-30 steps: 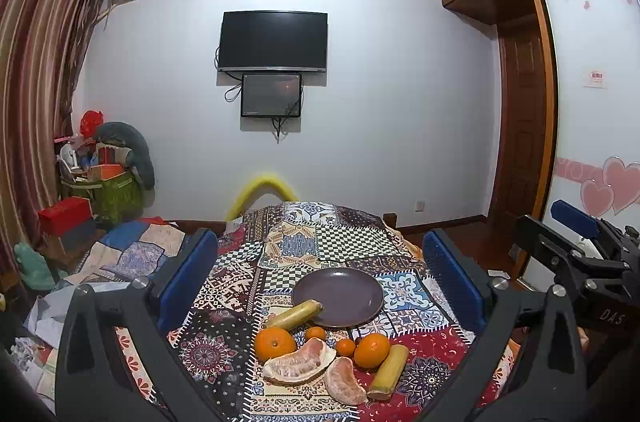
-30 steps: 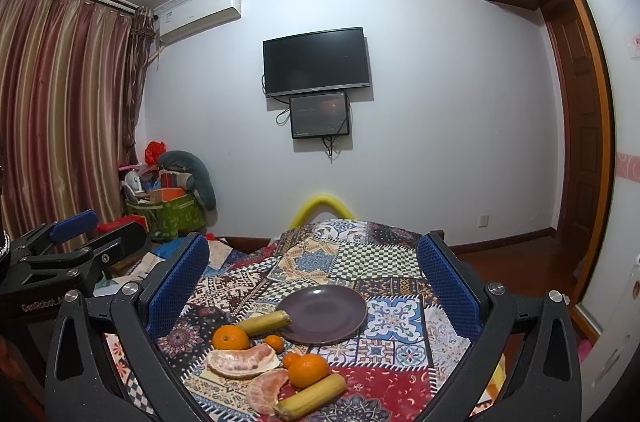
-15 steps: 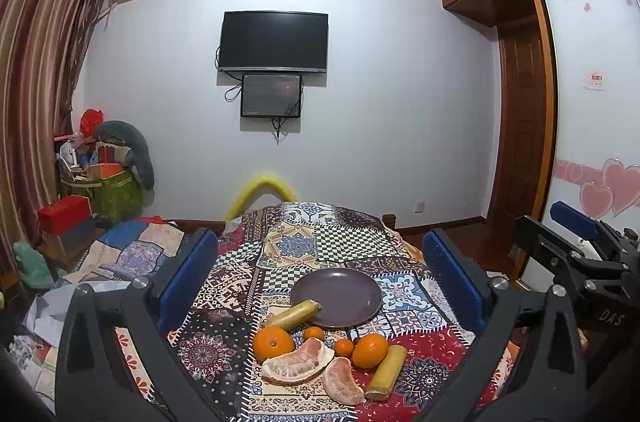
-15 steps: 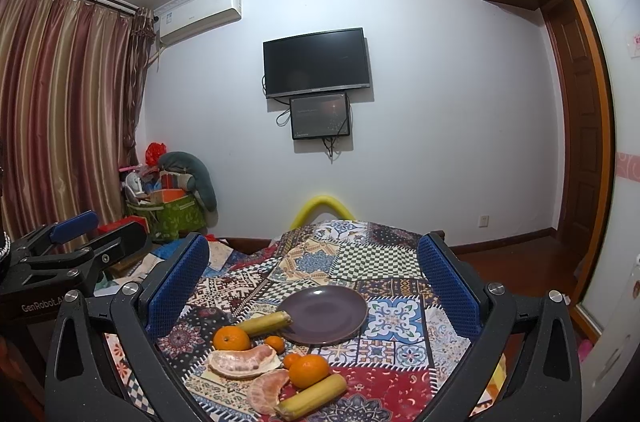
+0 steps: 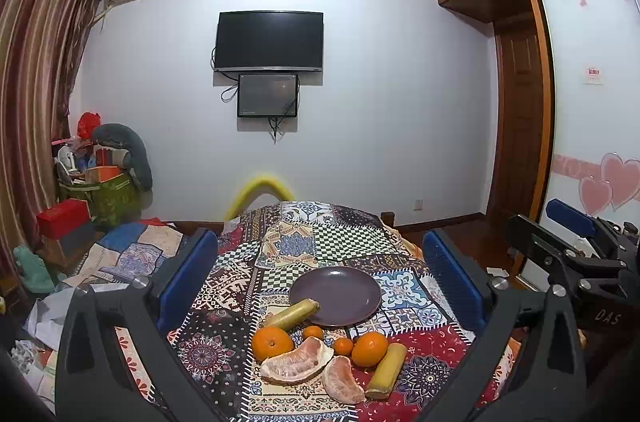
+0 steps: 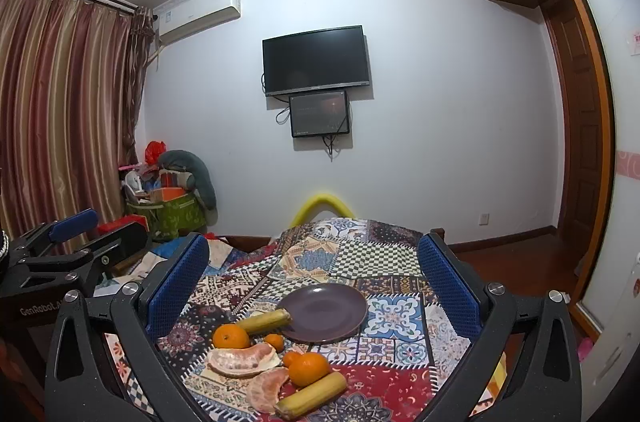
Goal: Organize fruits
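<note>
Nearest, the left hand-held gripper (image 5: 320,274) and the right hand-held gripper (image 6: 312,270) are both held above the near edge of the tabletop (image 5: 224,306), jaws spread wide and nothing gripped. Just beyond them the fruit is clustered on the patterned cloth (image 5: 344,234): two peeled pomelo pieces (image 5: 298,364), a near banana (image 5: 387,370), two larger oranges (image 5: 370,344) and two small ones (image 5: 312,332), several of them touching.

Because the cluster is so tight, a neighbour could be knocked and set rolling when one fruit is closed on; the round oranges are judged likeliest to roll toward the cloth's edge. The soft pomelo flesh could be crushed or torn by a firm squeeze.

Farther back, a second banana (image 5: 291,314) is lying with its tip over the rim of the empty purple plate (image 5: 352,296), so the plate could be shifted if that banana is dragged.
</note>
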`<state>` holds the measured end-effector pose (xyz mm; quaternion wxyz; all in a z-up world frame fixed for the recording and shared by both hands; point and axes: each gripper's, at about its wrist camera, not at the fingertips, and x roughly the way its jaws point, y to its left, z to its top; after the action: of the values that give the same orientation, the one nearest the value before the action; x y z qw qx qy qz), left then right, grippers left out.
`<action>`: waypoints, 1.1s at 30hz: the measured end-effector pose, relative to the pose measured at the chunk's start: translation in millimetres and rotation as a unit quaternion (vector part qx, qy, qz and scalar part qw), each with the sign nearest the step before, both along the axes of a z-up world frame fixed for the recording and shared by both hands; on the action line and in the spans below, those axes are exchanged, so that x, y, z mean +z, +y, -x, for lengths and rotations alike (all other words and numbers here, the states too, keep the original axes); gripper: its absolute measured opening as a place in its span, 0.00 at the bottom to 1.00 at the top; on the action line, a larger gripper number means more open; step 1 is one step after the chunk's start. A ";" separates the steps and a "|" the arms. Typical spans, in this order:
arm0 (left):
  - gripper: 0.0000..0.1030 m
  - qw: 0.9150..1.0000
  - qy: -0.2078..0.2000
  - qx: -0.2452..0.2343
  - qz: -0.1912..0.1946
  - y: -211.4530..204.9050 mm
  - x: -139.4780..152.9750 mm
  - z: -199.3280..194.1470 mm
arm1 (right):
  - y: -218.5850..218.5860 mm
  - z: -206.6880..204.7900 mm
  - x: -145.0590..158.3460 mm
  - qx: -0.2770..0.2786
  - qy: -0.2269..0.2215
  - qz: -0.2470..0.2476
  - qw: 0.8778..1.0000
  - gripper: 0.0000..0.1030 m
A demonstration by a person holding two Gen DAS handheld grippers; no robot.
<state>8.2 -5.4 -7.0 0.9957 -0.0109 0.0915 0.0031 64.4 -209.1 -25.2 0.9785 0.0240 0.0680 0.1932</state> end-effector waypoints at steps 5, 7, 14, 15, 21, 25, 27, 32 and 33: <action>1.00 1.000 0.006 0.000 0.000 1.4 -2.6 -5.2 | 0.4 -3.5 -1.5 -0.001 0.005 0.002 1.000 1.00; 1.00 1.000 0.010 0.004 0.001 4.5 -5.3 -8.4 | 1.5 -7.3 -4.9 -0.003 0.012 0.006 1.000 1.00; 1.00 0.998 0.054 0.012 0.003 20.8 -28.6 -33.2 | 7.0 -38.3 -33.3 -0.004 0.077 0.033 0.996 1.00; 1.00 0.998 0.061 0.017 0.001 23.1 -32.2 -37.1 | 7.9 -45.1 -39.8 -0.008 0.091 0.040 0.995 1.00; 0.99 0.993 0.111 0.027 0.000 41.9 -62.1 -62.4 | 10.6 -80.7 -82.9 0.003 0.182 0.071 0.981 1.00; 0.86 0.985 0.168 0.027 0.003 55.0 -91.4 -84.2 | 13.2 -89.0 -104.5 0.008 0.221 0.090 0.971 1.00; 0.82 0.981 0.191 0.025 0.011 62.6 -105.9 -90.9 | 18.7 -90.6 -116.5 0.012 0.238 0.101 0.966 1.00; 0.73 0.970 0.241 0.020 0.024 74.5 -142.8 -106.3 | 32.4 -96.2 -143.3 0.031 0.272 0.120 0.954 1.00; 0.73 0.968 0.249 0.019 0.026 76.8 -150.1 -109.5 | 36.0 -96.6 -149.5 0.034 0.280 0.126 0.951 1.00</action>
<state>117.7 71.4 -157.0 0.9408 -0.0370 0.3361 0.0221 161.0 -173.1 -174.8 0.9084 -0.0486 0.3633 0.2013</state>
